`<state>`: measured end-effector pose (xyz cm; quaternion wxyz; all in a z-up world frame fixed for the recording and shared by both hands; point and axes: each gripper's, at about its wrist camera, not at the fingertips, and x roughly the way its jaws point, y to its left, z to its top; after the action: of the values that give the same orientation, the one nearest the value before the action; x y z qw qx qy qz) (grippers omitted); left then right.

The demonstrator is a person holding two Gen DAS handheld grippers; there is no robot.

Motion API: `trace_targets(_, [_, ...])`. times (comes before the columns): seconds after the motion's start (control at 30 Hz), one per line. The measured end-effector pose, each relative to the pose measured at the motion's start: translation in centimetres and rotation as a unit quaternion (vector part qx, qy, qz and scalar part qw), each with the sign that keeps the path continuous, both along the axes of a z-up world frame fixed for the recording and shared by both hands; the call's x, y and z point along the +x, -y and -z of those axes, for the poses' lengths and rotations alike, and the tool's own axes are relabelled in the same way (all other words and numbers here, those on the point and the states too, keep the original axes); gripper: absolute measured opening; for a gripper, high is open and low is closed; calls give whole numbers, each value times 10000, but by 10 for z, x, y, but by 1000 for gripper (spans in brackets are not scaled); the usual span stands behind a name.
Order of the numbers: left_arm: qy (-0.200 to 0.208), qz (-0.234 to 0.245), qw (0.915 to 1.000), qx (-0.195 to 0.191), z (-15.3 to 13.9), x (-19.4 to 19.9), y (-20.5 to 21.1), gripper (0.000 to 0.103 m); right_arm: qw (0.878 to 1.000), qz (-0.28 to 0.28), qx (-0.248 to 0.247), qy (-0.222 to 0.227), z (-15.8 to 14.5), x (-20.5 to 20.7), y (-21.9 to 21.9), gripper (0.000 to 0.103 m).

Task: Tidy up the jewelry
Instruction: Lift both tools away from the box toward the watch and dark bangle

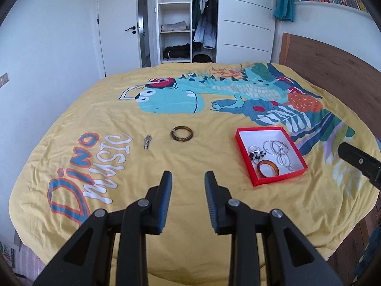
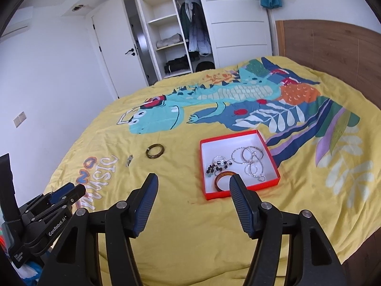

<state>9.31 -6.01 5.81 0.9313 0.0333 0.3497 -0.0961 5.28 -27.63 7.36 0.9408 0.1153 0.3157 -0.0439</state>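
A red box with a white inside (image 1: 245, 146) (image 2: 238, 137) lies on the yellow bedspread and holds an amber bangle (image 1: 268, 168) (image 2: 220, 178), silver hoops (image 1: 277, 148) (image 2: 251, 157) and dark beads (image 1: 257, 154) (image 2: 215, 166). A dark brown bangle (image 1: 182, 133) (image 2: 155, 151) and a small silver piece (image 1: 146, 141) (image 2: 129, 160) lie loose on the bed, left of the box. My left gripper (image 1: 188, 176) is open and empty, hovering short of the loose bangle. My right gripper (image 2: 193, 178) is open and empty, near the box's front edge.
The yellow dinosaur bedspread (image 1: 166, 171) covers the whole bed. A wooden headboard (image 1: 333, 62) stands at the right. An open wardrobe (image 1: 188, 19) and a white door (image 1: 119, 28) are beyond the far edge. The left gripper shows low left in the right wrist view (image 2: 66, 193).
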Motion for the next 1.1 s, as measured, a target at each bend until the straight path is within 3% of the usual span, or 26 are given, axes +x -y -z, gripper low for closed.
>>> trace_targets(0.07, [-51, -40, 10000, -47, 2, -2, -6, 38, 10000, -16, -2, 6, -1, -3, -1, 64])
trace_targets(0.43, [-54, -264, 9996, -8, 17, 2, -26, 40, 9997, -196, 148, -33, 12, 4, -6, 71])
trace_targets(0.57, [-72, -374, 9993, 30, 27, 9, -31, 46, 9997, -188, 150, -92, 21, 13, -8, 74])
trace_targets(1.1, [-254, -804, 9964, 46, 57, 47, -58, 47, 9967, -481, 186, -632, 74, 64, -34, 74])
